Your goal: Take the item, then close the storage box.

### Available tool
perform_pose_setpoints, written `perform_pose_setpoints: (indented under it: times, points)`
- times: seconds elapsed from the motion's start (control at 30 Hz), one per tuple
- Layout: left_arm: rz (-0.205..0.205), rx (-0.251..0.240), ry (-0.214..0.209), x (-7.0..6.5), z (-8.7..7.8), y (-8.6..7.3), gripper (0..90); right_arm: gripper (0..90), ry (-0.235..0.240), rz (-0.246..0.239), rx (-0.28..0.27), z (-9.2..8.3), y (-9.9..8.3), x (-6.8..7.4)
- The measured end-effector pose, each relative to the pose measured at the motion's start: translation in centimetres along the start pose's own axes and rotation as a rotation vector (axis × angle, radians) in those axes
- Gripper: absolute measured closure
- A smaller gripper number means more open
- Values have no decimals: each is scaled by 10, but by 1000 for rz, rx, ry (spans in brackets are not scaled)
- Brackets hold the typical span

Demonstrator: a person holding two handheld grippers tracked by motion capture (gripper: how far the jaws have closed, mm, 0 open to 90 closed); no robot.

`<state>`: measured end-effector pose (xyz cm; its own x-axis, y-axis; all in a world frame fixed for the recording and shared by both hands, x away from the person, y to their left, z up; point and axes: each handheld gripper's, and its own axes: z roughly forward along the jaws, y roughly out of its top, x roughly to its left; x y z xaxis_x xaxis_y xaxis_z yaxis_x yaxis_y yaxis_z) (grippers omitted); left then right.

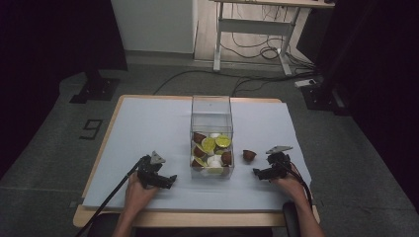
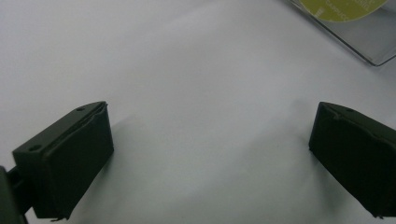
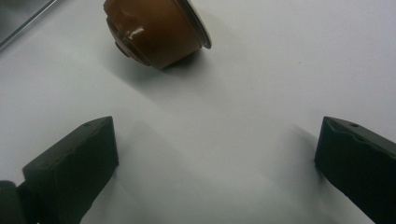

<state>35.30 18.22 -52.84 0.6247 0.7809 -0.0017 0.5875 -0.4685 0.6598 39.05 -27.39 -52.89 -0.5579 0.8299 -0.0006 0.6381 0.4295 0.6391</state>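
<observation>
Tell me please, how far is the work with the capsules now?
Done: many capsules, green, white and brown, lie inside the clear box. In hand: nothing; the right gripper and the left gripper are open and empty. Left: one brown capsule lies on its side on the white sheet, beside the box.

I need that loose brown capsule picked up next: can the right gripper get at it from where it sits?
Probably yes. The right gripper has its jaws wide open, and the brown capsule lies on its side just ahead, outside the clear box, with only bare white sheet between them.
</observation>
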Motion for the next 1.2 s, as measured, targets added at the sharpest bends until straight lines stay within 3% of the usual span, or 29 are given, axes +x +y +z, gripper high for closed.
perform_pose_setpoints:
  times: [0.53,0.7,0.93,1.0,1.2]
  points:
    - [-4,-8,0,-1,-2,1,13,68,-26,-23,35,-6,6,5]
    - [-28,-54,-60,-1,-10,5,2,102,-13,-27,13,-14,8,6]
    - [-16,-80,-119,-5,-17,11,0,131,19,-53,-33,-21,12,14]
    - [7,-88,-134,-10,-18,15,1,131,49,-73,-58,-25,14,19]
    - [77,-103,-130,-21,-21,22,68,141,81,-81,-101,-31,16,22]
